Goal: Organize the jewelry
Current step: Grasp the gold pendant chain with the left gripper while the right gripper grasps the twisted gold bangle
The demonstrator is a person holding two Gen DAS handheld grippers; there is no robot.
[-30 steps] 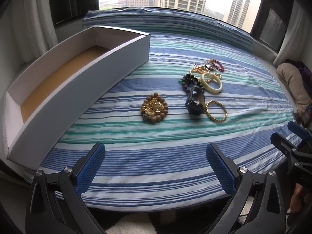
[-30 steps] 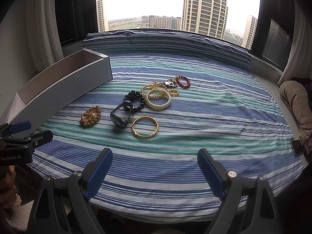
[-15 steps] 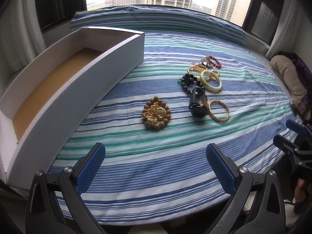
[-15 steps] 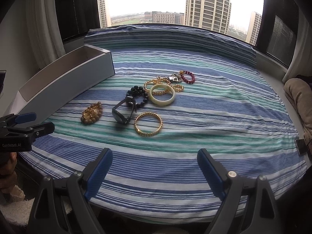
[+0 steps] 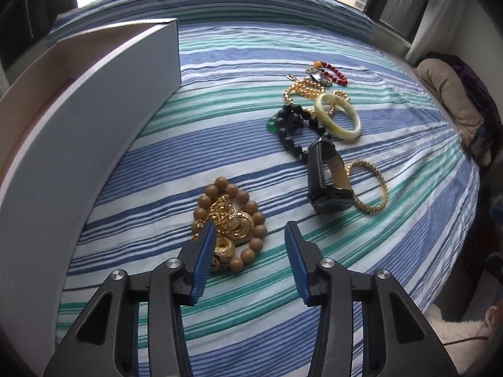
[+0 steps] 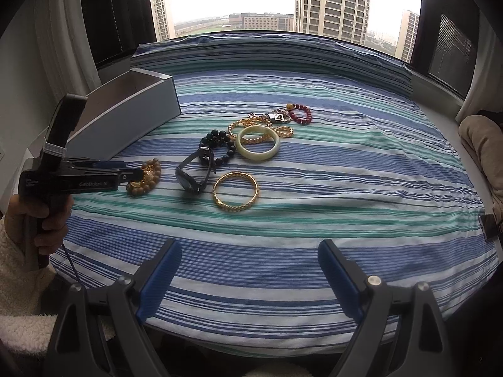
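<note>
A wooden bead bracelet with gold chains [image 5: 242, 216] lies on the striped bedspread [image 5: 251, 282]. My left gripper [image 5: 250, 229] hangs right over it, jaws closing. The left pad [image 5: 204, 251] overlaps the beads; the right pad stands clear of them. Seen from the right wrist view, the left gripper [image 6: 141, 174] tips down at the same bracelet [image 6: 151, 172]. Further right lie a black watch [image 5: 323, 182], a gold bangle [image 5: 367, 188], a pale bangle [image 5: 338, 117], dark beads [image 5: 292, 125] and red beads [image 5: 333, 72]. My right gripper [image 6: 250, 246] is open near the front edge, holding nothing.
A long white open box [image 5: 78, 125] stands along the left side of the bed. A beige cushion [image 5: 449, 100] lies at the right edge. A hand in a fleecy sleeve [image 6: 47, 220] holds the left gripper. Windows run behind the bed.
The left gripper has come forward and down onto the wooden bead bracelet, and its jaws have narrowed a lot. The right gripper has stayed put.
</note>
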